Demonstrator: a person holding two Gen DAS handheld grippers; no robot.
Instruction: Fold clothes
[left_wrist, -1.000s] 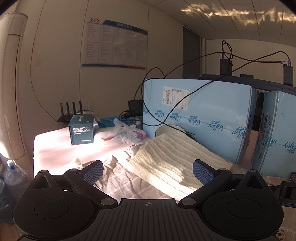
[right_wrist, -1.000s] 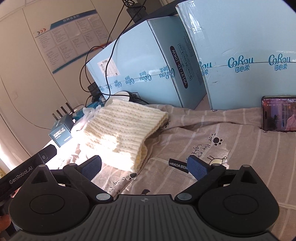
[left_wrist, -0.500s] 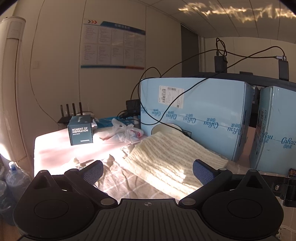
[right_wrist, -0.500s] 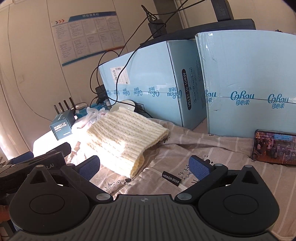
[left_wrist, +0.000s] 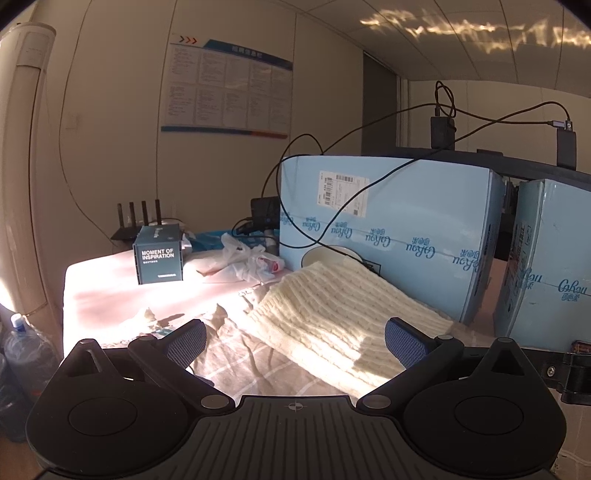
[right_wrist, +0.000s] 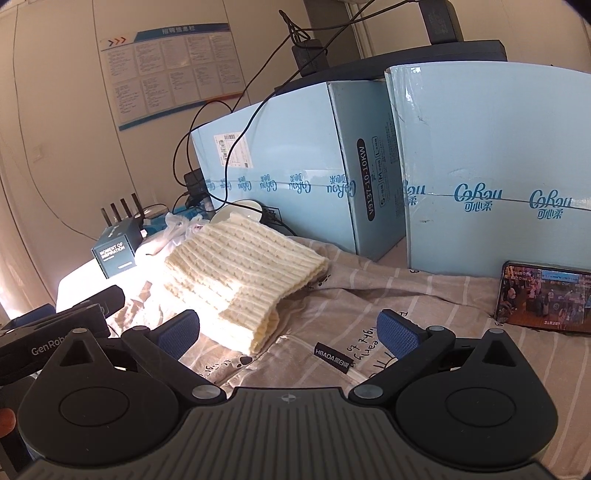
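A cream knitted garment (left_wrist: 343, 306) lies folded into a thick rectangle on the grey striped sheet (left_wrist: 258, 362), close to the blue boxes. It also shows in the right wrist view (right_wrist: 243, 273), left of centre. My left gripper (left_wrist: 293, 338) is open and empty, held above the sheet in front of the garment. My right gripper (right_wrist: 288, 330) is open and empty, just short of the garment's near corner. The left gripper's body (right_wrist: 62, 328) shows at the left edge of the right wrist view.
Two large light-blue cardboard boxes (right_wrist: 306, 166) (right_wrist: 495, 173) stand right behind the garment, with cables over them. A phone (right_wrist: 546, 297) with a lit screen leans at the right. A small dark box (left_wrist: 159, 258), a plastic bag (left_wrist: 247, 258), a router (left_wrist: 138, 221) and a white bowl (left_wrist: 332, 254) sit at the back left.
Both grippers have pulled back and tilted slightly, so the garment sits a little farther and lower in view. The garment has not moved. Both stay open.
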